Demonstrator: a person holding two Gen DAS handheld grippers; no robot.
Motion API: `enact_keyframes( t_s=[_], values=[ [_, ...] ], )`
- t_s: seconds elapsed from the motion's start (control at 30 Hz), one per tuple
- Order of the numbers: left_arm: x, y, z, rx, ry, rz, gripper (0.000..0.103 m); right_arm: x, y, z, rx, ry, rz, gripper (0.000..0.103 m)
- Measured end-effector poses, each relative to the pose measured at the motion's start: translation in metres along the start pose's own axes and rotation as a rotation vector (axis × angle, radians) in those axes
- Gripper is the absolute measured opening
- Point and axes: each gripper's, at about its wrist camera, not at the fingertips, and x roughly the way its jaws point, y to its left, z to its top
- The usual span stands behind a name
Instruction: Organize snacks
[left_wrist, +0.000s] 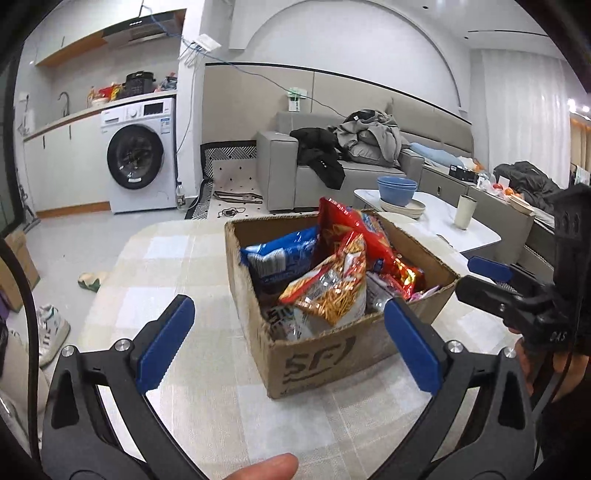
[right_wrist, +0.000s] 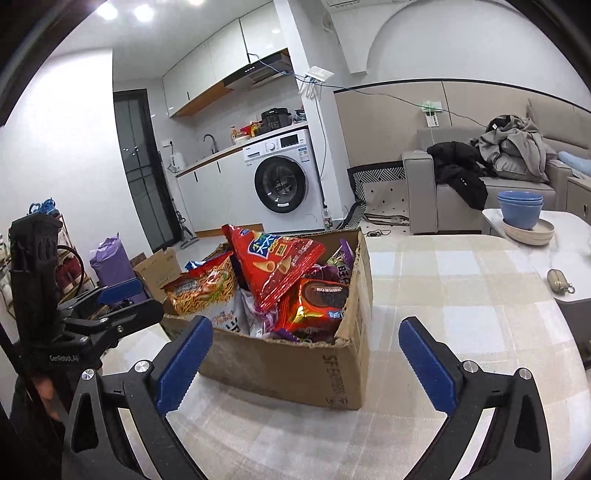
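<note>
Left claw (left_wrist: 288, 343) and right claw (right_wrist: 304, 363) are held spread wide and empty at 6 o'clock, short of the cardboard box (left_wrist: 314, 354) on the bench (right_wrist: 461, 295). Snack bags (right_wrist: 273, 273) are seen piled inside. Early or late stage cannot be settled. "SF" is read on the box.

Beyond the checked tablecloth (left_wrist: 177, 258): washing machine (left_wrist: 138, 155), clothes-heaped grey sofa (left_wrist: 332, 173), stacked blue bowls (left_wrist: 397, 189), possibly a key pouch (right_wrist: 558, 281).
</note>
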Motion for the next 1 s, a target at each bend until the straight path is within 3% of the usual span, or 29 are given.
enact_keyframes(
  t_s=[0.63, 1.0],
  values=[
    [-0.016, 0.008, -0.041, 0.001, -0.043, 0.030, 0.102, -0.031, 0.009, -0.022, -0.034, -0.106, 0.020, 0.102],
    [-0.013, 0.011, -0.053, -0.003, -0.046, 0.047, 0.102, -0.030, 0.023, -0.027, -0.106, -0.125, -0.024, 0.103]
  ],
)
